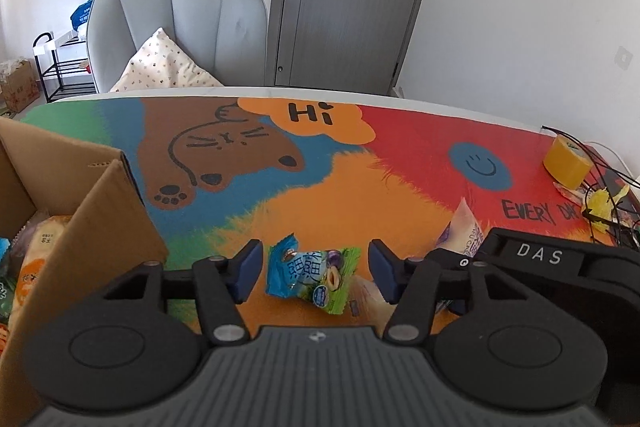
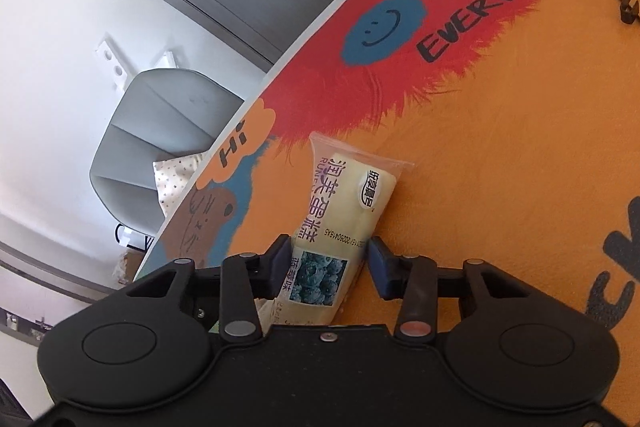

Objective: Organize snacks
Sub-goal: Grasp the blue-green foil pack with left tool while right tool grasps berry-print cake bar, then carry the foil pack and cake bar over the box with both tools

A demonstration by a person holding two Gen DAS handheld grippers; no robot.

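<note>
I had both grippers spread for pickup, the left gripper [image 1: 312,269] astride the plum candy packet [image 1: 311,277], the right gripper [image 2: 329,265] astride the cake bar [image 2: 340,223]; closing came next, I judged.

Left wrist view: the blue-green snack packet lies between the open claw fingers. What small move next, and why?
Probably close the left claw on the blue-green snack packet: it lies flat on the mat between the spread fingers, ungripped, and the cardboard box of snacks stands open just to the left.
</note>
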